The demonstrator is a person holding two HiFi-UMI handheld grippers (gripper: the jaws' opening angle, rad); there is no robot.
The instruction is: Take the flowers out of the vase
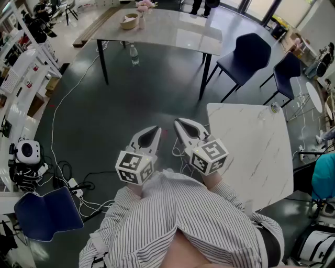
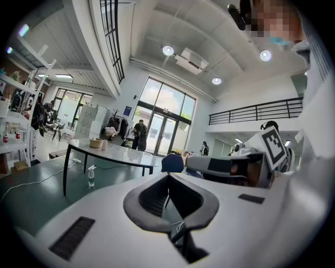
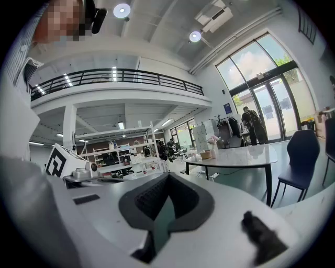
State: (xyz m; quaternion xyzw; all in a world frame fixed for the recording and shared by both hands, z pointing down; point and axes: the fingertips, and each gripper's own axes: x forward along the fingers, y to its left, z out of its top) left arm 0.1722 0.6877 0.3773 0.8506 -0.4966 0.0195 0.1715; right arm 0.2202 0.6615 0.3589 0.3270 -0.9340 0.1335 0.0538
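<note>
Dark grey floor (image 1: 131, 99) fills the room below us, with white cables trailing along its left side. Nearest to us, over our striped shirt (image 1: 178, 220), we hold the two grippers side by side and close together. They do not touch each other, and both are aimed at the far end of the room.

Our left gripper (image 1: 156, 129) is clenched. Its own view shows the dark pads meeting at the tips with nothing caught between them. Our right gripper (image 1: 178, 122) is clenched as well, tips together and empty. Neither rests on any surface.

Just to the right of the right gripper stands a white marble table (image 1: 251, 152). Farther off, a water bottle (image 1: 134, 54) stands on the floor by the near side of a long pale table (image 1: 172, 31). A dark blue chair (image 1: 246, 55) sits off that table's right end.

On the far left part of the long table, the pink flowers (image 1: 145, 4) stand in their vase (image 1: 141, 21), just beside a tan bowl (image 1: 129, 21). The flowers are well apart from both grippers, ahead of them and slightly to the left.
</note>
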